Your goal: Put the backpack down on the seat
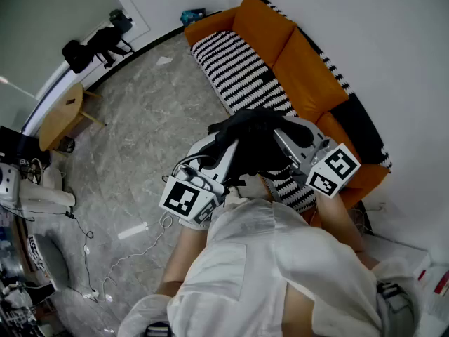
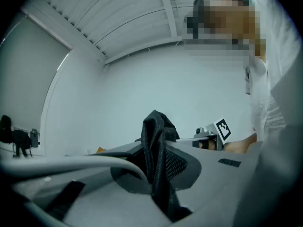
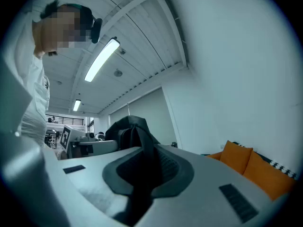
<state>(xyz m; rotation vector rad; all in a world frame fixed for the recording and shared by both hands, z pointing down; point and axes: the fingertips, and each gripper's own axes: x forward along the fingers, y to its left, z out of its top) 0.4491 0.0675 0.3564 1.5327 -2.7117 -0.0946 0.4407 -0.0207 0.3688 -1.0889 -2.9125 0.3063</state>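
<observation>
In the head view a black backpack (image 1: 251,142) hangs between my two grippers, above the front part of the sofa's black-and-white striped seat (image 1: 235,65). My left gripper (image 1: 223,146) holds it from the left. In the left gripper view that gripper (image 2: 158,171) is shut on a black mesh strap (image 2: 154,136) that stands up out of the jaws. From the right, my right gripper (image 1: 279,133) holds the bag; its own view shows the gripper (image 3: 141,174) shut on a dark strap (image 3: 137,136). The pack's lower part is hidden behind the grippers.
The sofa has orange back cushions (image 1: 298,62) and stands against the white wall. A round wooden side table (image 1: 62,112) and a black bag (image 1: 95,44) are at the far left. Cables (image 1: 130,255) lie on the marble floor, beside white equipment (image 1: 28,192).
</observation>
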